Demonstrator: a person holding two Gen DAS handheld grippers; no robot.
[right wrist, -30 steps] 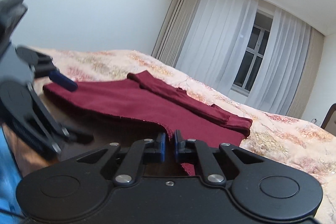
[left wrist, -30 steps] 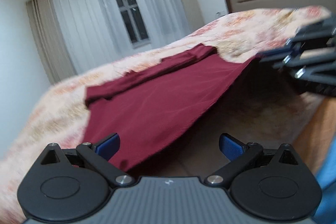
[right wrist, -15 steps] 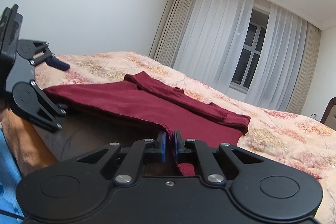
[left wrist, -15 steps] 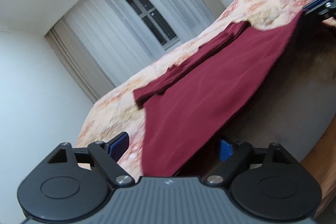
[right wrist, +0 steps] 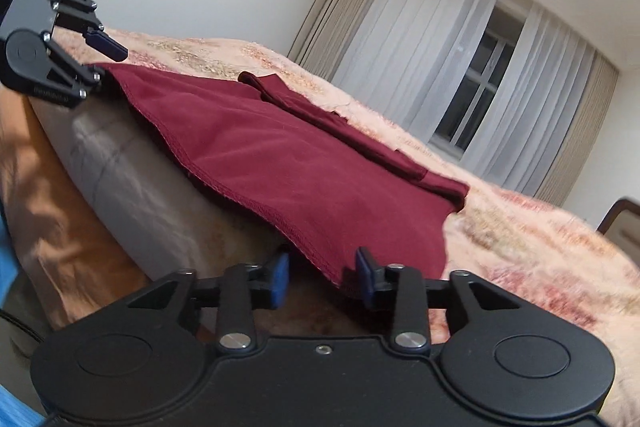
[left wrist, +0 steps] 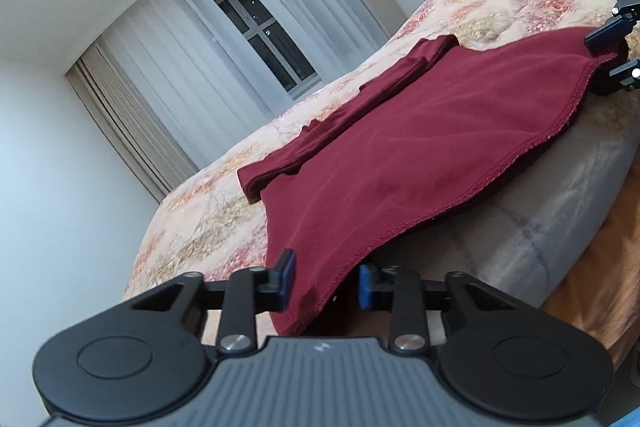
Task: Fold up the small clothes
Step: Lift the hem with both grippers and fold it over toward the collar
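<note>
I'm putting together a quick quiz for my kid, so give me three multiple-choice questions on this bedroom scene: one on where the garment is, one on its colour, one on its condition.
1. Where does the garment lie?
A. on the bed
B. on the floor
C. on a chair

2. What colour is it?
A. blue
B. dark red
C. white

3. How does it lie?
A. balled up
B. on a hanger
C. spread out flat

Answers:
1 A, it rests on the bed's flowered top.
2 B, the cloth is deep red all over.
3 C, its body lies smooth and wide, with the hem at the bed's edge.
</note>
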